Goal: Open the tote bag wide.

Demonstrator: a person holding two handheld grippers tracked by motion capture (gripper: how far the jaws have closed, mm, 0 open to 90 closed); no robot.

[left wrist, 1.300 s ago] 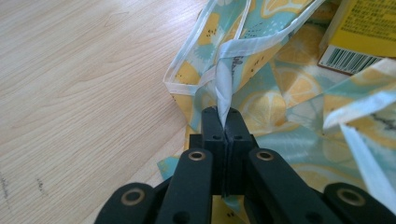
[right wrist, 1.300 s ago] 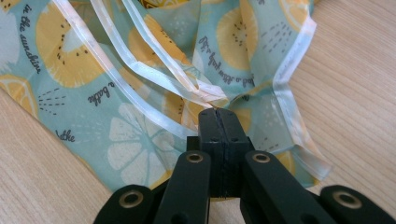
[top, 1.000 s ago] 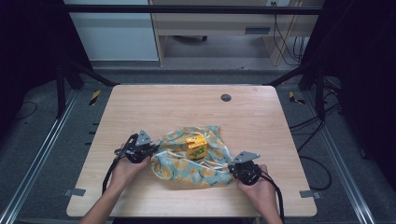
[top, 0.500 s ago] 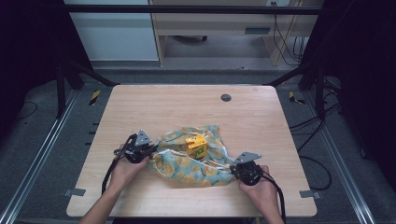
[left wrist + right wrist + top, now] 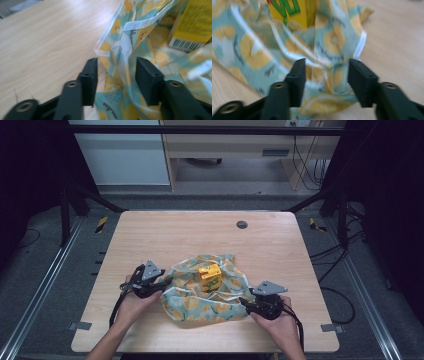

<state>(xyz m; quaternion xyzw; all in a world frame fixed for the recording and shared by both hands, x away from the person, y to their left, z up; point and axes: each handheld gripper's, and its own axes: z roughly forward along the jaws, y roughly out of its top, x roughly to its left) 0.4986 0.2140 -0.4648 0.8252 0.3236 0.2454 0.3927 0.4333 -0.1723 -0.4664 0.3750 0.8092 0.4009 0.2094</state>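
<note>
Lemon-print cloth [image 5: 207, 300] lies crumpled near the table's [image 5: 150, 235] front edge, about midway along it, with a hard yellow box [image 5: 210, 276] sitting in its folds. The box is only partly covered, so wrapping or unwrapping looks half done. The cloth is thin and soft with white hems. Left gripper [image 5: 161, 283] and right gripper [image 5: 245, 303] have jaws spread, with cloth between them.

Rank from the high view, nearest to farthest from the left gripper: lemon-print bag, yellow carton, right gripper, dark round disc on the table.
1. Lemon-print bag: its edge lies between the open jaws of the left gripper.
2. Yellow carton: in the bag's middle, to the right.
3. Right gripper: at the bag's opposite, near-right edge.
4. Dark round disc: far side of the table, right of centre.
</note>
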